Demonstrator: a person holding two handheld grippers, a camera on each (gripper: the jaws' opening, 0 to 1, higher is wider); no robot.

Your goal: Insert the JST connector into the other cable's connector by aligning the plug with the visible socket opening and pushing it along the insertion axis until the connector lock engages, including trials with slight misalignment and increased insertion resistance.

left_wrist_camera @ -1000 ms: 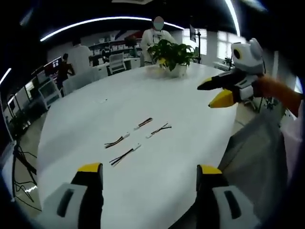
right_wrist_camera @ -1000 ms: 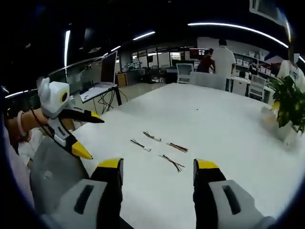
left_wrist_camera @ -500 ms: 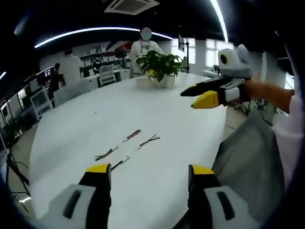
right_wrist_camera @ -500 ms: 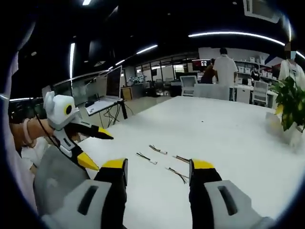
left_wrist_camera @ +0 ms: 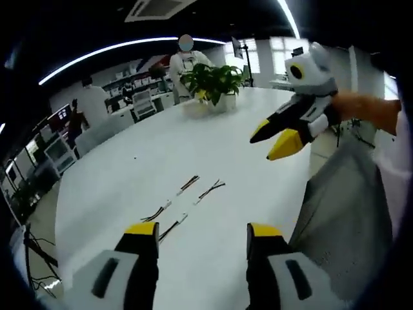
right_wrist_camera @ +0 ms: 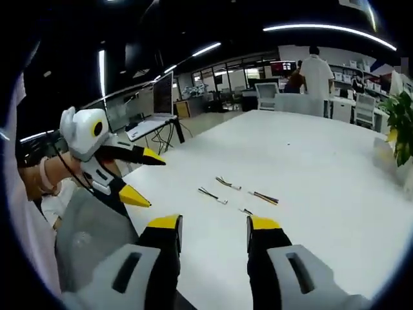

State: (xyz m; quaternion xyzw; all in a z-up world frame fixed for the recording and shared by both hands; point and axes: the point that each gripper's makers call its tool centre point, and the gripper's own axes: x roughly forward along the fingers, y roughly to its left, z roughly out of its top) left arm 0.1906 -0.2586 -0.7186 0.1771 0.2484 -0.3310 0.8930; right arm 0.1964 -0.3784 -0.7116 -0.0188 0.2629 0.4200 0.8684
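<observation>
Both grippers are released, holding nothing, hovering above the desk [left_wrist_camera: 258, 142]. My left gripper [left_wrist_camera: 201, 240] has its jaws apart over the near edge; my right gripper [right_wrist_camera: 213, 231] likewise. Four short cables lie loose mid-desk, near each other but apart: cable pair [left_wrist_camera: 193, 194] in the left gripper view, same group [right_wrist_camera: 242, 194] in the right gripper view.

Risks as I judge them:
- Connectors are tiny, can't tell plug from socket here, so I may grab a mismatched pair.
- Gripping wire, not housing, lets the plug swivel and jam.
- Thin cables on a slick desk may slide away from closing jaws.
</observation>
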